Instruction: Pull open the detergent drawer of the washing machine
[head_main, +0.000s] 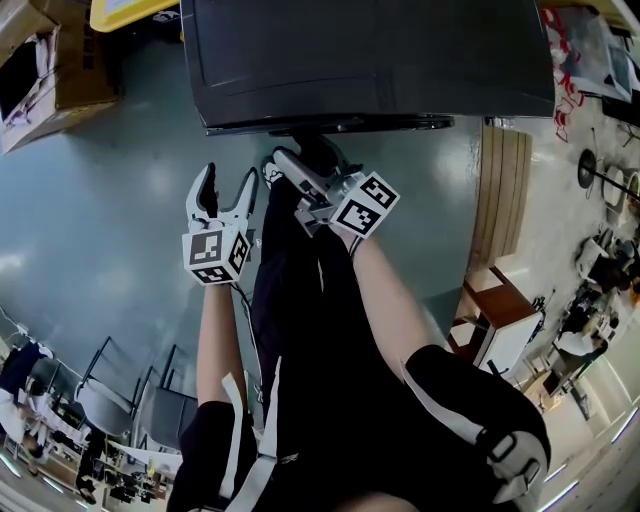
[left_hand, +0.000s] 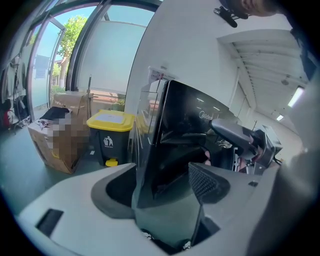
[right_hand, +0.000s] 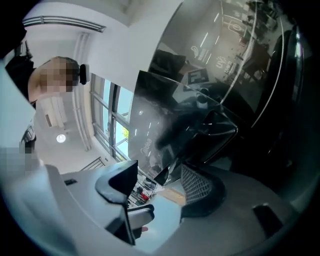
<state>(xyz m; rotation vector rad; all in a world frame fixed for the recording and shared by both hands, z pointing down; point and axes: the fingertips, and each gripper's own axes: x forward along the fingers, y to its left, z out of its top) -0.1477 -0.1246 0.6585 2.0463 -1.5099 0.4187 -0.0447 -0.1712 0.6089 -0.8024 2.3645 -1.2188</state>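
The black washing machine (head_main: 370, 60) fills the top of the head view; its glossy front (left_hand: 190, 130) also shows in the left gripper view. I cannot make out the detergent drawer itself. My right gripper (head_main: 290, 165) points level at the top of the machine's front, just under its front edge. Its jaws stand apart (right_hand: 157, 187) with only the dark reflective panel (right_hand: 200, 115) beyond them and nothing pressed between the pads. My left gripper (head_main: 224, 190) hangs back to the left, open and empty, and the machine's corner shows beyond its jaws (left_hand: 160, 190).
A yellow-lidded bin (left_hand: 109, 135) and a cardboard box (left_hand: 57, 135) stand left of the machine. Wooden slats (head_main: 503, 190) lie on the floor to the right. Folding chairs (head_main: 120, 400) stand behind me at lower left. My dark trousers (head_main: 300, 330) hang below the grippers.
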